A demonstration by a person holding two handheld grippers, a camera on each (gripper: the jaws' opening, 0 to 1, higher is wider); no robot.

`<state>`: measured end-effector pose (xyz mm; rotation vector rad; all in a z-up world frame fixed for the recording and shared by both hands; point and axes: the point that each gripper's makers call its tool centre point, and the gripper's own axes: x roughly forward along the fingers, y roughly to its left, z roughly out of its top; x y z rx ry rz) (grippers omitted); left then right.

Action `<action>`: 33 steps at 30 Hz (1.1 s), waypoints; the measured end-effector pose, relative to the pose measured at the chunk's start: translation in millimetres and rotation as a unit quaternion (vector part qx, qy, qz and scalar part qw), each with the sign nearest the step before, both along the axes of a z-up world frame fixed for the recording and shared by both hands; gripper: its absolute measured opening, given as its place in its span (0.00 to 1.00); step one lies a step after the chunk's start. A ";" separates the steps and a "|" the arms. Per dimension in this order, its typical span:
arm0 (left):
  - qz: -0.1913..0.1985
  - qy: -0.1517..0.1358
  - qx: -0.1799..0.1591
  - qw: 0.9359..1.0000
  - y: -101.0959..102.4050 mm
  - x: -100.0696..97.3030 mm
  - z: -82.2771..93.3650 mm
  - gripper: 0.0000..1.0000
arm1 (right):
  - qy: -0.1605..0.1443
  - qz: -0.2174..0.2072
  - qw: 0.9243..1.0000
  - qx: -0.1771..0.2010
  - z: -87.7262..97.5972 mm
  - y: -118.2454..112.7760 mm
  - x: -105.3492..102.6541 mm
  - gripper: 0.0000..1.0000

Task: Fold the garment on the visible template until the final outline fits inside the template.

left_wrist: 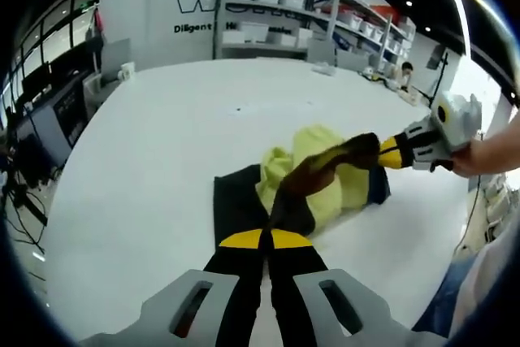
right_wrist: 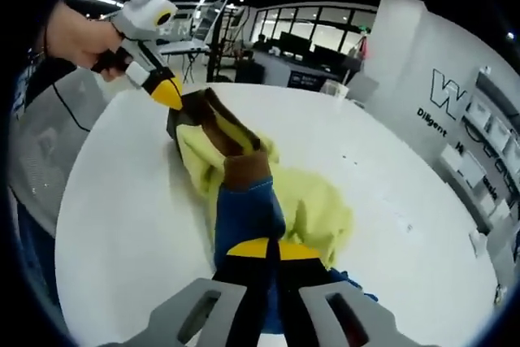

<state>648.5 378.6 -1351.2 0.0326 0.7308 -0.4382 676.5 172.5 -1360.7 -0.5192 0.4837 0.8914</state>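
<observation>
The soft yellow, brown and blue fabric garment (left_wrist: 321, 170) lay bunched in the centre of the left gripper view, on the wide white round surface (left_wrist: 162, 144), partly over a dark flat sheet (left_wrist: 236, 201) that I took to be the template. My left hand-held gripper (left_wrist: 266, 237), at the bottom centre of that view, had its yellow-tipped jaws closed together on a brown edge of the cloth. My right hand-held gripper (right_wrist: 262, 248), at the bottom centre of the right gripper view, was pinched in the same way on a blue hem. Between the two grips a ridge of brown cloth was stretched fairly taut, and the yellow body hung slack and crumpled beneath it.

To do this fold well, I judged I had to keep both corners level and the edge taut, carry it across in one sweep, and lay it down so that no cloth spilled past the dark sheet. The material looked thin, limp and matte, quick to crease and likely to drag. The surface seemed smooth and slightly glossy, so the garment could slide if I pulled unevenly.
</observation>
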 end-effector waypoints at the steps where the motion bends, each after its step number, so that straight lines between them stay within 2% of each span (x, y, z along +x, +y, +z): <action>1: -0.003 -0.003 -0.001 1.000 -1.6 0.8 3.9 0.04 | 0.003 -0.003 1.000 0.012 5.2 -0.9 -0.2 0.00; 6: -0.015 -0.022 -0.006 1.000 -7.1 4.4 25.7 0.04 | 0.015 -0.003 0.999 0.032 33.8 -15.6 -6.0 0.00; 13: -0.033 -0.049 -0.016 0.998 -10.8 6.3 59.1 0.04 | -0.004 0.011 0.998 0.058 82.0 -32.9 -13.3 0.00; 16: -0.040 -0.055 -0.022 0.997 -13.6 5.4 70.3 0.04 | -0.011 0.015 0.998 0.061 96.1 -37.9 -16.2 0.00; 22: -0.061 -0.085 -0.024 0.994 -20.8 5.9 104.2 0.04 | -0.020 0.022 0.998 0.061 120.0 -45.0 -23.0 0.00; 27: -0.080 -0.101 -0.017 0.992 -27.5 4.2 119.4 0.04 | -0.021 0.030 0.998 0.059 124.9 -48.6 -27.1 0.00; 30: -0.086 -0.090 -0.015 0.992 -32.1 1.2 107.3 0.04 | -0.014 0.025 0.998 0.054 112.0 -51.1 -28.6 0.00; 33: -0.087 -0.079 -0.013 0.993 -35.6 -0.4 93.0 0.04 | -0.002 0.018 0.999 0.049 89.4 -51.3 -29.0 0.00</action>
